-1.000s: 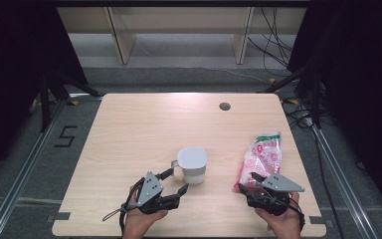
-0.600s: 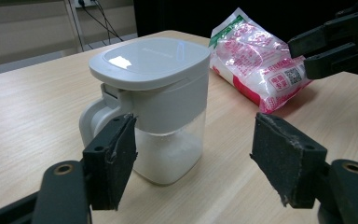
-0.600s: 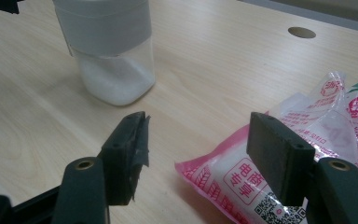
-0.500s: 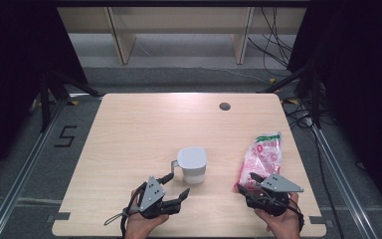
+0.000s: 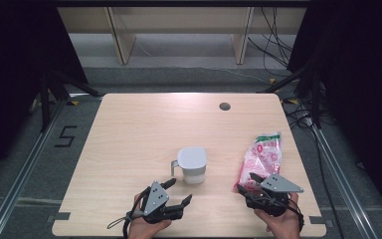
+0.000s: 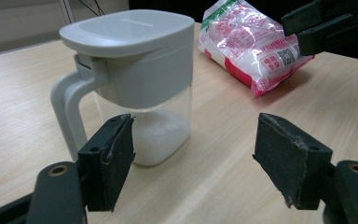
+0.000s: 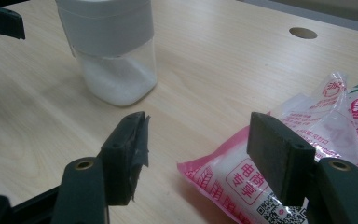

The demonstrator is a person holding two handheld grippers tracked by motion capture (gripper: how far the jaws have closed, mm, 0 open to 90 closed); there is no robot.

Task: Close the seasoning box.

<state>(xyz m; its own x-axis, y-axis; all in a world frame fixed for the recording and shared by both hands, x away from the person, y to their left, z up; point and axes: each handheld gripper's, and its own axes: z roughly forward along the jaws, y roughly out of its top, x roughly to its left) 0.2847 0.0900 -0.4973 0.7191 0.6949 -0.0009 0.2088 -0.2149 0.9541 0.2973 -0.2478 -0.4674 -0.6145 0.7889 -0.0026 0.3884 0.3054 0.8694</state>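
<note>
A clear jug (image 5: 192,164) with a grey lid and handle stands at the table's middle front, with white powder in its bottom (image 6: 161,137). A pink and white bag (image 5: 263,157) lies to its right. My left gripper (image 5: 178,192) is open just short of the jug, which sits ahead of and left of the gap in the left gripper view (image 6: 193,158). My right gripper (image 5: 247,183) is open at the bag's near end. In the right gripper view (image 7: 196,154) the bag's corner (image 7: 223,182) lies low between the jaws, and the pads do not press it.
The wooden table (image 5: 139,129) has a small round hole (image 5: 224,106) at its far right. Metal rails and cables run along the floor on both sides. Shelf legs stand behind the table.
My left gripper has drawn back slightly toward the table's near edge, away from the jug. The right gripper, jug and bag have stayed where they were.
</note>
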